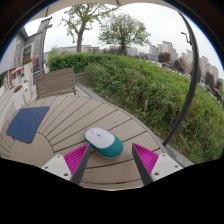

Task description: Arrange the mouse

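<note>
So the mouse sits on the slatted wooden table, right between the tips of the gripper and just ahead of them. The fingers are spread wide, pink pads clear of it on both sides, nothing held. It's a small rounded thing, white top over a teal lower shell, smooth hard plastic by the look of it. My guess: light, rigid, a bit slippery on that domed back, so squeeze the flatter sides low down rather than the curved top. Off to the left, well apart, lies a dark blue mouse pad, flat and matte, probably soft. Green hedge beyond the table.
</note>
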